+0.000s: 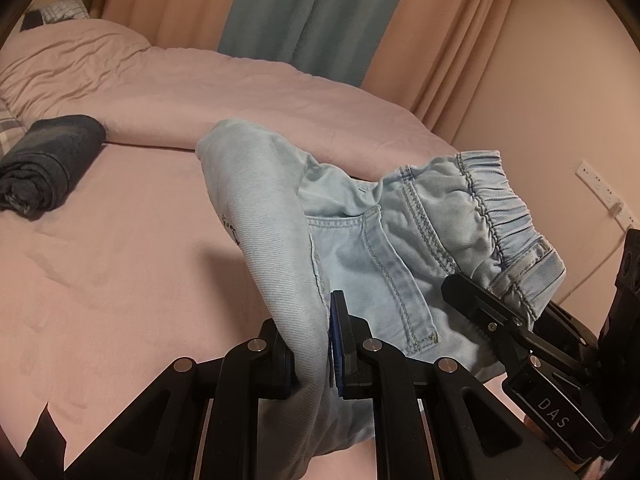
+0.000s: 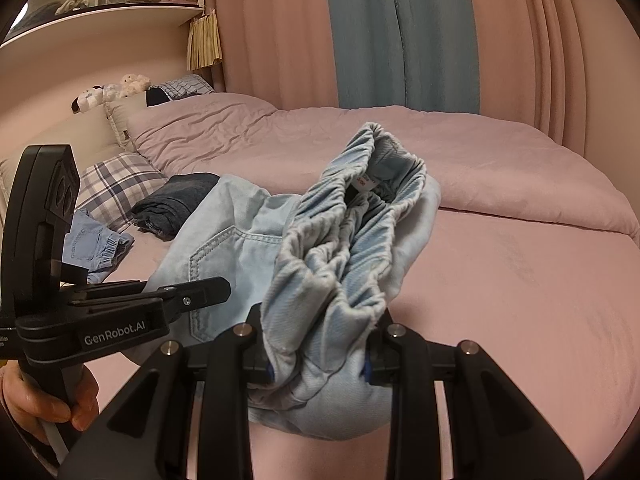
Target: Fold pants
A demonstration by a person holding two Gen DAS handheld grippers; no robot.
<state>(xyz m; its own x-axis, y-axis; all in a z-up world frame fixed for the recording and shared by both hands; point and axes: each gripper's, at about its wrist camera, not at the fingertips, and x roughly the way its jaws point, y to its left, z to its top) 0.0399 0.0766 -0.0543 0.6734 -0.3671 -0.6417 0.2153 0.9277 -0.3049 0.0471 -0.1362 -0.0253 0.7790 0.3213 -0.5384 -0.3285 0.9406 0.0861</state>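
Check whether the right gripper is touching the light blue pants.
Touching. The right wrist view shows the right gripper with both jaws pressed on the bunched elastic waistband of the light blue pants.

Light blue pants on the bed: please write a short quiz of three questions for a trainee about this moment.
1. True or false: both grippers are shut on the light blue pants.
2. Which gripper holds the bunched elastic waistband? A) left gripper B) right gripper
3. What dark thing lies on the pink bed, beside the plaid pillow?

Key: 1 true; 2 B; 3 folded dark pants.
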